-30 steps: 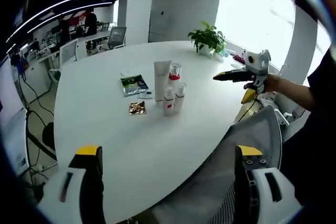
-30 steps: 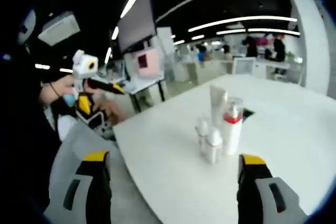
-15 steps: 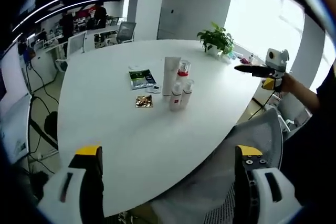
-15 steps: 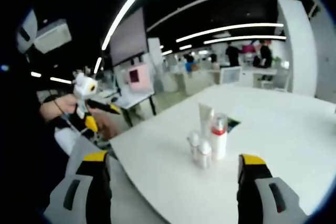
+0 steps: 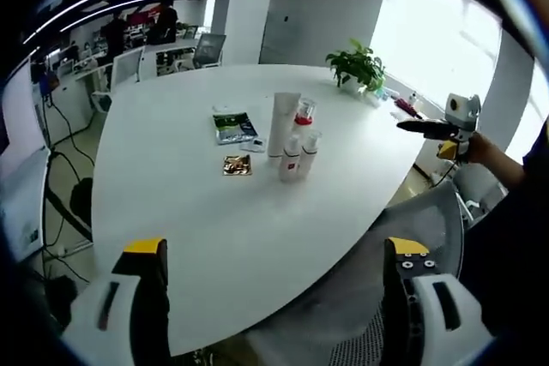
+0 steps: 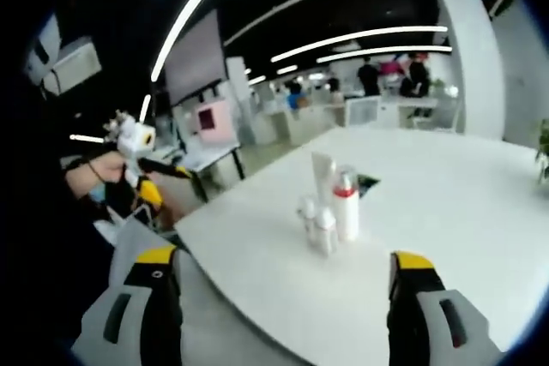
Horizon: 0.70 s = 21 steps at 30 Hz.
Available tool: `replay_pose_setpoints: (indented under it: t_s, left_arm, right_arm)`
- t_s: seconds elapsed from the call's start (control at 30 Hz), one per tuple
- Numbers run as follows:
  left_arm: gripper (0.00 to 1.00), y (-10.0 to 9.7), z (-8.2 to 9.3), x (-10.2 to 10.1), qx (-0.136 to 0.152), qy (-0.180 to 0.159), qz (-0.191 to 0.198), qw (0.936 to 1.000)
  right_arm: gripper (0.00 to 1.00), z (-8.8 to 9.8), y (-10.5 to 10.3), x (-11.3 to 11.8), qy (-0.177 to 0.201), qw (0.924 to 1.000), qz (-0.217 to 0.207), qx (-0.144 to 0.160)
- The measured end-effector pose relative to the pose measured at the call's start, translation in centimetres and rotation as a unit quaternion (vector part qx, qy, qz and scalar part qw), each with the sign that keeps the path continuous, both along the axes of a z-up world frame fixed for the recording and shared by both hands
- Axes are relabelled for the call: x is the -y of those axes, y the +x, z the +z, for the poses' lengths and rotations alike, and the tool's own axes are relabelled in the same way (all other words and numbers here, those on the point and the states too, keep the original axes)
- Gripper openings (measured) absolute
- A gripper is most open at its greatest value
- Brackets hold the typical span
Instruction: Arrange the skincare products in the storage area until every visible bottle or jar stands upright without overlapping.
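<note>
Both grippers drawn back, bottles (image 5: pixel 290 138) upright, clustered

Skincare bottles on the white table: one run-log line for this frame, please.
bottles: four, upright, clustered | table: sachets beside cluster | left gripper: open, empty | right gripper: open, empty, away from the table

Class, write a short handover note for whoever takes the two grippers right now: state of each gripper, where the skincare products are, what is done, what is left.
Left gripper: jaws open, empty, held back over the table's near edge.
Right gripper: jaws open, empty, also back from the products.
Products: white tube, red-capped pump bottle and two small white bottles stand upright in a tight cluster mid-table. Whether they touch cannot be told.
Beside them: a green sachet and a small gold packet lie flat.
Done: every bottle appears upright.
Left: probably only check spacing.
</note>
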<state>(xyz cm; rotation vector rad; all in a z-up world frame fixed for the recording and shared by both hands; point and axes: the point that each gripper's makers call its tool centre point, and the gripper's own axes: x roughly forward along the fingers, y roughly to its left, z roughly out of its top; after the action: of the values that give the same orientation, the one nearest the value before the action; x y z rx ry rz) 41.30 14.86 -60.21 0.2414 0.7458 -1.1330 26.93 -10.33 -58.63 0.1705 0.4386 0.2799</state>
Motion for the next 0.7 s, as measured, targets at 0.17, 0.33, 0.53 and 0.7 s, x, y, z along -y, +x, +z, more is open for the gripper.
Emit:
replay_pose_setpoints:
  t_s: [0.17,0.33,0.53,0.7]
  left_arm:
    - [0.99,0.1,0.2,0.5,-0.003,-0.003,-0.007,1.0]
    - [0.99,0.8,0.8,1.1,-0.013,-0.027,-0.004,0.9996]
    - [0.99,1.7,0.3,1.7,-0.012,-0.018,-0.005,0.9998]
    - [0.98,3.7,-1.0,3.1,-0.016,-0.027,0.009,0.9995]
  right_arm:
    - [0.99,-0.1,0.7,0.2,0.01,0.9999,-0.007,0.003]
    - [0.99,-0.2,1.0,0.1,0.01,0.9999,-0.008,0.002]
    - [0.99,-0.5,0.9,0.6,0.014,0.9998,-0.014,-0.002]
    - [0.99,-0.9,1.3,1.3,0.023,0.9995,-0.023,-0.002]
